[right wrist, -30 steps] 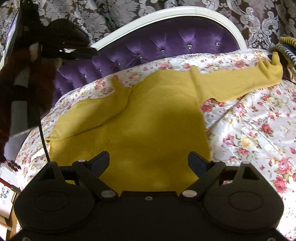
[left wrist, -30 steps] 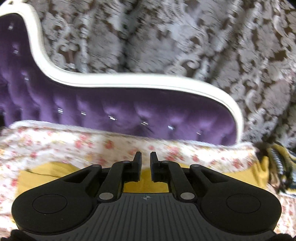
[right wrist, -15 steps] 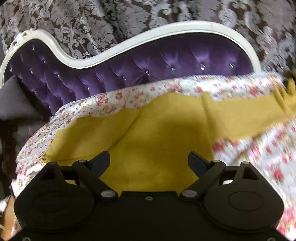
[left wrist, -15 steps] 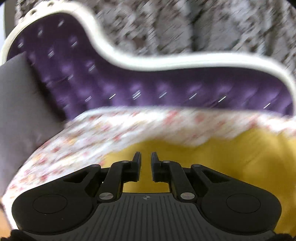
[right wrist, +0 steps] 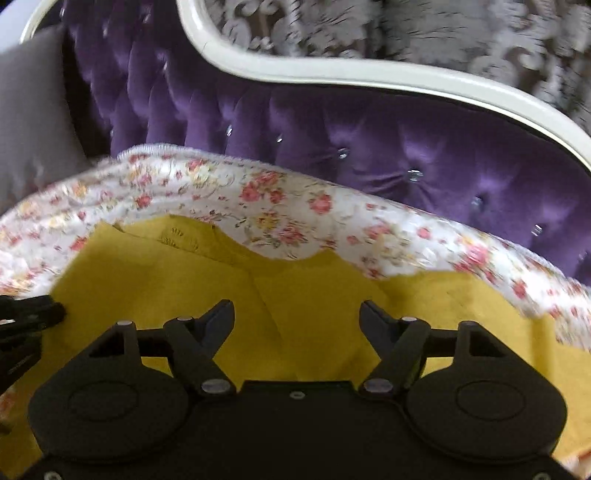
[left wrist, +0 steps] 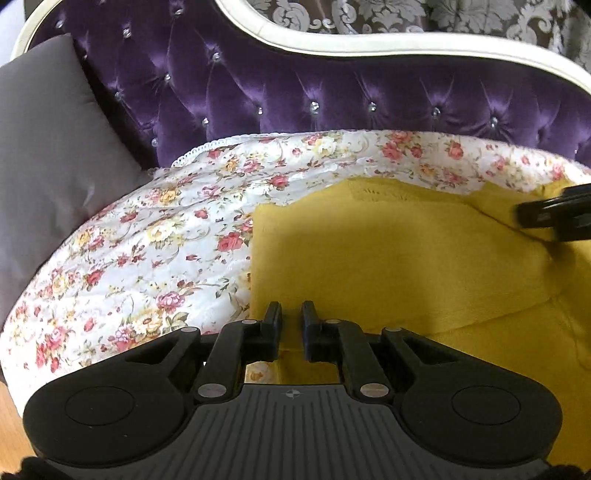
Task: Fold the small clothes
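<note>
Writing: none readable — only a small round crosshair mark on the body of the left gripper [left wrist: 291, 317].
Garment: a mustard-yellow knit top [left wrist: 388, 258] lies spread on the floral quilt [left wrist: 155, 251], its left edge folded straight.
Left gripper: fingers nearly pressed together, a slim gap, nothing between them; tips over the top's near left edge.
Right gripper [right wrist: 297, 314]: jaws spread and just been closing — yellow cloth beneath them, not pinched.
Left view only: grey cushion [left wrist: 48, 147] sharp at left; the right gripper's tip enters at right.
Right view only: blurred; the left gripper pokes in at left.
Surroundings: purple tufted headboard [left wrist: 332, 88], cream frame, damask curtain [left wrist: 406, 14].
</note>
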